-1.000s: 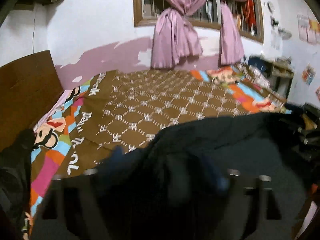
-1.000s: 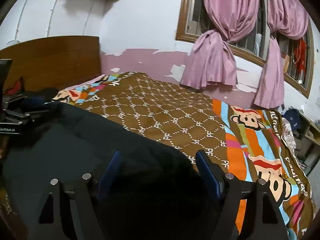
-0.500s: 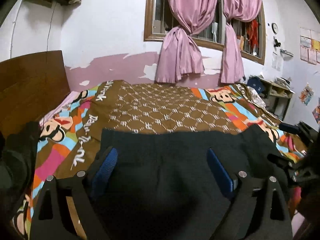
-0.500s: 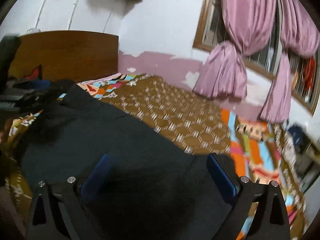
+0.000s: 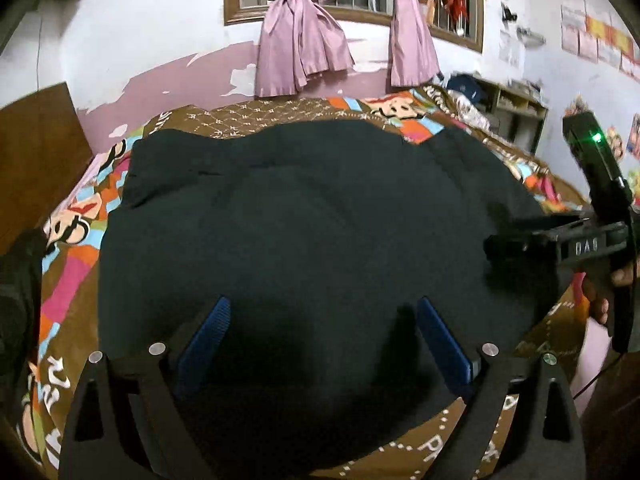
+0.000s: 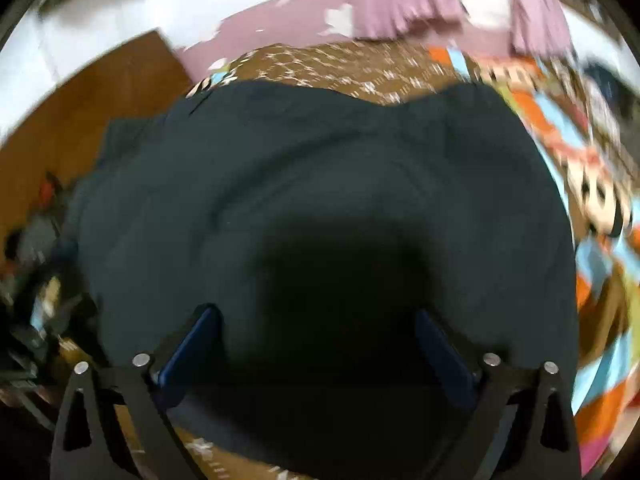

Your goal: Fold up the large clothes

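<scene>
A large dark garment (image 5: 312, 208) lies spread flat across the patterned bed cover (image 5: 72, 280), filling most of both views. My left gripper (image 5: 320, 308) hovers over its near edge, open, its blue pads (image 5: 208, 332) wide apart with only flat cloth beneath. In the motion-blurred right wrist view the same garment (image 6: 320, 176) lies below my right gripper (image 6: 316, 314), which is also open with nothing pinched. In the left wrist view the right gripper (image 5: 496, 242) shows at the garment's right edge, held by a hand (image 5: 600, 304).
A wooden headboard (image 5: 36, 152) stands on the left, with a dark heap of clothes (image 5: 16, 300) by the bed's left edge. Pink curtains (image 5: 304, 48) hang on the far wall. A cluttered shelf (image 5: 516, 108) stands beyond the bed's right side.
The garment, earlier lifted and bunched over the fingers, has dropped and spread flat on the bed. Both grippers now tilt down over it, and the right one is still moving.
</scene>
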Demonstrator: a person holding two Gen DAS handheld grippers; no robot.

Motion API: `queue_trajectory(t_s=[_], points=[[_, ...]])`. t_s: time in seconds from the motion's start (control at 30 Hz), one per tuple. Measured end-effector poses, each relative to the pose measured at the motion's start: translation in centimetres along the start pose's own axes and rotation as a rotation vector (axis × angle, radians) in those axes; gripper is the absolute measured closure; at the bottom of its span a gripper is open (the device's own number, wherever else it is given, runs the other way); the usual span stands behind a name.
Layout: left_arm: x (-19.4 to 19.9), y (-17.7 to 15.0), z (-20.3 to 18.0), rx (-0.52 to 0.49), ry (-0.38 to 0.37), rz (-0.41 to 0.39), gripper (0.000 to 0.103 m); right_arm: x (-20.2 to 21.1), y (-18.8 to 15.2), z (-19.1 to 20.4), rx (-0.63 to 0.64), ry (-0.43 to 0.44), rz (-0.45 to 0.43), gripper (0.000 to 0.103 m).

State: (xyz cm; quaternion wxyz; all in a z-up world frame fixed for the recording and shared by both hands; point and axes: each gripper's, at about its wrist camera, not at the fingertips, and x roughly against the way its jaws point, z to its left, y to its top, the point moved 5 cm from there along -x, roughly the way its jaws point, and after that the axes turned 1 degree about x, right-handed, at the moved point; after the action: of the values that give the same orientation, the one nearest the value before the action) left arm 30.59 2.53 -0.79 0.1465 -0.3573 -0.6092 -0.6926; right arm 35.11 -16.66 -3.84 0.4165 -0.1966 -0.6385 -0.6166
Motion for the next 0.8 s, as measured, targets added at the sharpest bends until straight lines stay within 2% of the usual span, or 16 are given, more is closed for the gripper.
queue_trajectory(t_s=[0.07, 0.2, 0.43, 0.53, 0.8], points=[[-1.3, -0.2, 0.1, -0.007, 0.047, 0.026, 0.011, -0.6, 0.4, 0.6, 0.069, -0.021, -0.031, 0.0], [-3.3, 0.1, 1.2, 0.033, 0.07, 0.039, 0.002, -1.8, 1.5, 0.8, 0.13, -0.012, -0.067, 0.0], [-5.8, 2.6, 4.2, 0.099, 0.12, 0.037, 0.001, -3.9, 3.5, -0.1, 0.235, -0.007, -0.115, 0.0], [-7.2, 3.9, 5.8, 0.124, 0.123, 0.005, 0.001, -4.9, 4.1, -0.7, 0.228, 0.008, -0.121, 0.0], [-9.2, 5.2, 8.1, 0.147, 0.096, 0.021, 0.001, -6.7, 6.5, -2.4, 0.177, 0.052, -0.153, 0.0]])
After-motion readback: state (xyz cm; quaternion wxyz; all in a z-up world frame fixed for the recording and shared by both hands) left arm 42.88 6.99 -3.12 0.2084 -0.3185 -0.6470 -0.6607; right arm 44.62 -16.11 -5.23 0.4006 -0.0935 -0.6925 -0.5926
